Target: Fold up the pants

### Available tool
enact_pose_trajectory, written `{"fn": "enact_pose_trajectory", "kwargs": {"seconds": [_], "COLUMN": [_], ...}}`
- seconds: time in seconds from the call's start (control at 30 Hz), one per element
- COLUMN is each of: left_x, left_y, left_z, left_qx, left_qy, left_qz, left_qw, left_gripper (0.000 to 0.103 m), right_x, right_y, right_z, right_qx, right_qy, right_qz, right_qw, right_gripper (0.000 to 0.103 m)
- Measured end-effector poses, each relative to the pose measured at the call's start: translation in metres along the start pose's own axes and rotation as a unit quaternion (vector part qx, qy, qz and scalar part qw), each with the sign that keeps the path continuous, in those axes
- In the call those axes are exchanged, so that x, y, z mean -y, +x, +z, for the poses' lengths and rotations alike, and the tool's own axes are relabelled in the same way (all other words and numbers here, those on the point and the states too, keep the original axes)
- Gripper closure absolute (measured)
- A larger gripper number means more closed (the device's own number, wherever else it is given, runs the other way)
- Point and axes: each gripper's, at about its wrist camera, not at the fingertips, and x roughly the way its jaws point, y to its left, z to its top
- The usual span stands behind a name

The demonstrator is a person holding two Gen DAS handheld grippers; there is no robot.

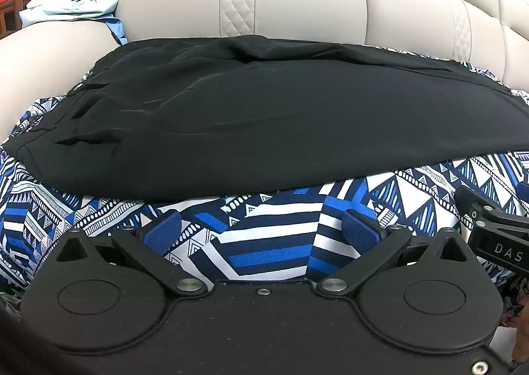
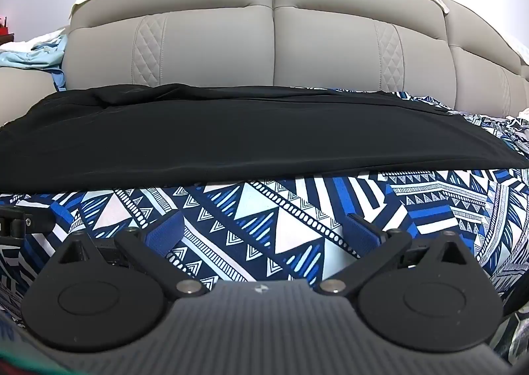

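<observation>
Black pants [image 1: 264,117] lie flat and lengthwise across a blue-and-white patterned sheet [image 1: 271,242], waistband with pleats at the left. They also show in the right wrist view [image 2: 231,140], legs running to the right. My left gripper [image 1: 263,226] is open and empty, a little in front of the pants' near edge. My right gripper [image 2: 264,229] is open and empty, also short of the near edge. The right gripper's body [image 1: 496,229] shows at the left wrist view's right edge; the left gripper's edge [image 2: 20,223] shows in the right wrist view.
A beige padded sofa back [image 2: 274,44] rises behind the pants. Light blue clothes [image 1: 76,4] lie piled on the sofa arm at the far left. The patterned sheet [image 2: 297,209] covers the seat around the pants.
</observation>
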Motion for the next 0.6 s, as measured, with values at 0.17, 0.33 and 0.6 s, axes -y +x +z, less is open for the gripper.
{"fn": "enact_pose_trajectory", "kwargs": {"seconds": [0.17, 0.33, 0.6], "left_x": [-0.001, 0.0005, -0.0002], "left_y": [-0.0016, 0.0004, -0.0007], "left_z": [-0.0005, 0.0009, 0.0009], "left_qx": [0.001, -0.002, -0.001], "left_qy": [0.0, 0.0, 0.0], "left_qz": [0.0, 0.0, 0.0], "left_qw": [1.0, 1.0, 1.0], "left_gripper": [0.0, 0.0, 0.0], "right_x": [0.0, 0.0, 0.0001], "right_y": [-0.0001, -0.0001, 0.0002], "right_z": [0.0001, 0.0002, 0.0004], "right_qx": [0.0, 0.0, 0.0], "right_qy": [0.0, 0.0, 0.0], "right_qz": [0.0, 0.0, 0.0], "right_qw": [1.0, 1.0, 1.0], "right_gripper": [0.0, 0.0, 0.0]}}
